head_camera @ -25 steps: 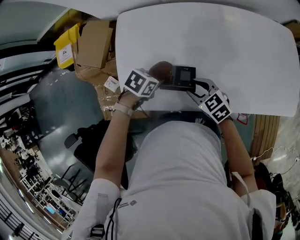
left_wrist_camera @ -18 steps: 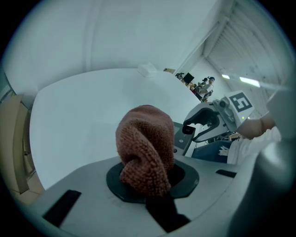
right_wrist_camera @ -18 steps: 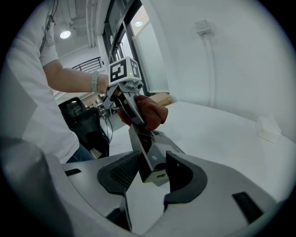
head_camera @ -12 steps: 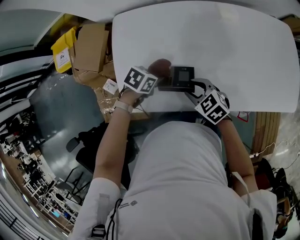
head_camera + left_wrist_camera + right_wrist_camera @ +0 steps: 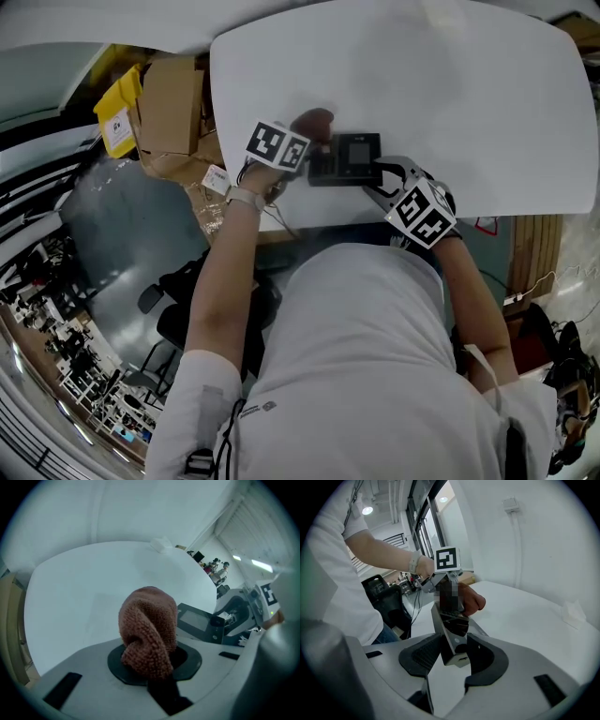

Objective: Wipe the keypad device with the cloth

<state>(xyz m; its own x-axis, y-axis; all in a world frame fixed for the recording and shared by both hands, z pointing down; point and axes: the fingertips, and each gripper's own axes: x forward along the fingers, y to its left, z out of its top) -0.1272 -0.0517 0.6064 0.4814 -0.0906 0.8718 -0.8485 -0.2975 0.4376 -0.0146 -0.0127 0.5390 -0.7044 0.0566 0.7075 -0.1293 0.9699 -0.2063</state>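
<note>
Two grippers are counted, one per hand, each carrying one marker cube. One cloth, one keypad device and one white table (image 5: 469,103) are seen. Off the table's edge, out to the left gripper's left, one stack of cardboard boxes (image 5: 173,98) and one yellow container (image 5: 117,112) are seen.

The left gripper (image 5: 157,667) is closed on the cloth (image 5: 147,632), a reddish-brown terry bundle that is bunched between the jaws and bulges out ahead of them. The right gripper (image 5: 452,656) is clamped on the keypad device (image 5: 452,637). The near end of the dark casing is pinched between the two pads, and the rest is held tilted above the table, running away from the jaws.

From the left gripper's side, the device is found just to the right of the cloth, with its screen facing up. From the right gripper's side, the cloth is seen at the device's far end. It appears to meet the casing there, though contact cannot be confirmed.

Compared with a second ago in the head view, the cloth has been shifted toward the device's far left corner, and more of the left part of the casing is now uncovered. The right gripper's hold on the device's right end is unchanged.
</note>
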